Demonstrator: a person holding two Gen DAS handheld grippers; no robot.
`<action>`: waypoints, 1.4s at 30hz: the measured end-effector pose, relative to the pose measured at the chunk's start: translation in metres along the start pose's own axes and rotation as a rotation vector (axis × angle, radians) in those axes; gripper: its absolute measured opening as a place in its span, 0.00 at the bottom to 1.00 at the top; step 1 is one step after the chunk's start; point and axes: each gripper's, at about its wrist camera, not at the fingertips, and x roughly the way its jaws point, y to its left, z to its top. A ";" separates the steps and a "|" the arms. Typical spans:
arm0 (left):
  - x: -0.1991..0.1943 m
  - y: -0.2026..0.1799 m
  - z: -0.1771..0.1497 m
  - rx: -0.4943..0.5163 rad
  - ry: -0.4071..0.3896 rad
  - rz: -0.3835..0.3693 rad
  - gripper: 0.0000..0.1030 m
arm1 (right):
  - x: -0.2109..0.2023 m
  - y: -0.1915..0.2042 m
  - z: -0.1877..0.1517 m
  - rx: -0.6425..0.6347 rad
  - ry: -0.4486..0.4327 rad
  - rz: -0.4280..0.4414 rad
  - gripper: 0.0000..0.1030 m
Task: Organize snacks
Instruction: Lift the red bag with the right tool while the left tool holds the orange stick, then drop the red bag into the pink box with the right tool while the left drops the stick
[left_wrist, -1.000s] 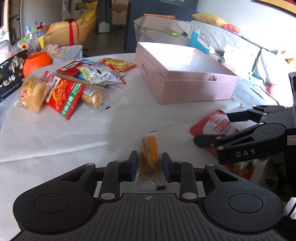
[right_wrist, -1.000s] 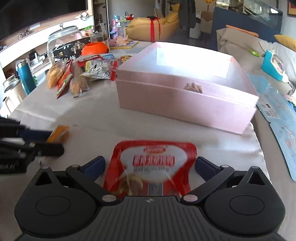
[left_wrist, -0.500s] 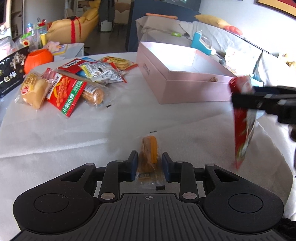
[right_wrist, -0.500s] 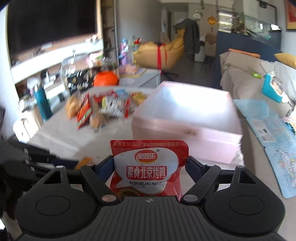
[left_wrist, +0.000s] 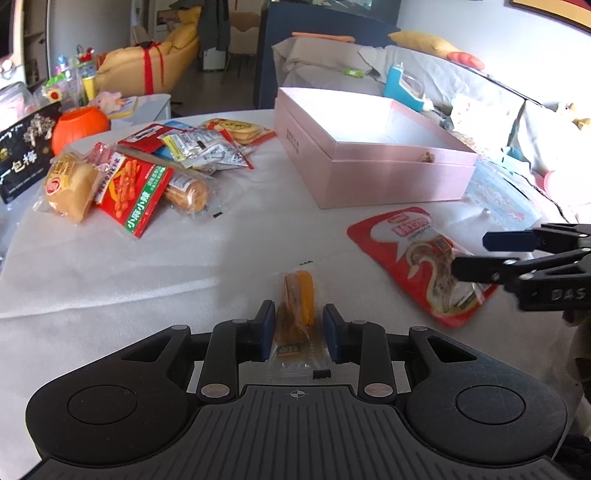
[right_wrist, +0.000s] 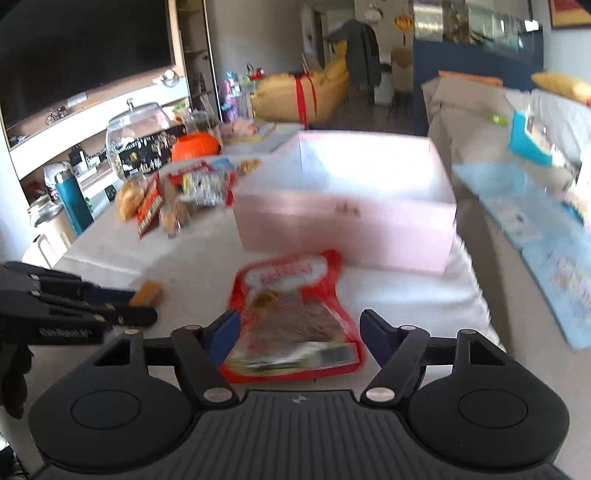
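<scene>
Left gripper (left_wrist: 298, 326) narrowed around orange snack (left_wrist: 295, 295), pads just beside the wrapper, contact unclear; snack flat on the table (left_wrist: 110, 280), well in front of the pink box (left_wrist: 373, 166). Right gripper (right_wrist: 299, 336) spread wide, straddling the red pouch (right_wrist: 291, 314) without gripping. Pouch flat, just in front of the box. Snack pile (left_wrist: 140, 177) left of the box.
</scene>
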 end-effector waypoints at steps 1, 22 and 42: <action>0.000 -0.001 0.000 0.000 -0.001 0.002 0.32 | 0.003 0.001 -0.001 -0.003 0.008 -0.005 0.70; -0.001 0.002 -0.002 -0.008 -0.011 -0.012 0.32 | 0.025 0.031 0.019 -0.126 0.079 0.033 0.60; 0.058 -0.010 0.183 -0.051 -0.146 -0.238 0.29 | -0.034 -0.045 0.227 0.049 -0.262 -0.032 0.89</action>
